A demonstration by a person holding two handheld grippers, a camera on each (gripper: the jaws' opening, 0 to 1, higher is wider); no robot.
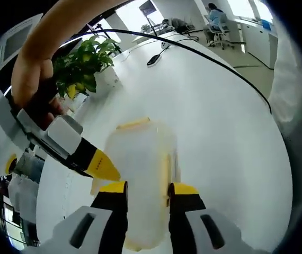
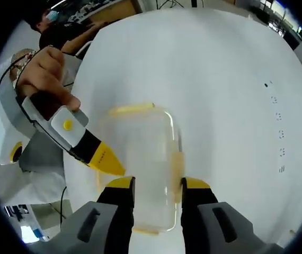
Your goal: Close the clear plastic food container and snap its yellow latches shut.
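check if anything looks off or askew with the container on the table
Nothing stands out. The clear plastic food container sits flat on the white table with its lid on and yellow latches visible at its edges. No spill or damage shows. Whether each latch is fully snapped cannot be told.

The container (image 1: 140,180) sits on the table (image 1: 220,116), a potted plant (image 1: 85,66) behind it.
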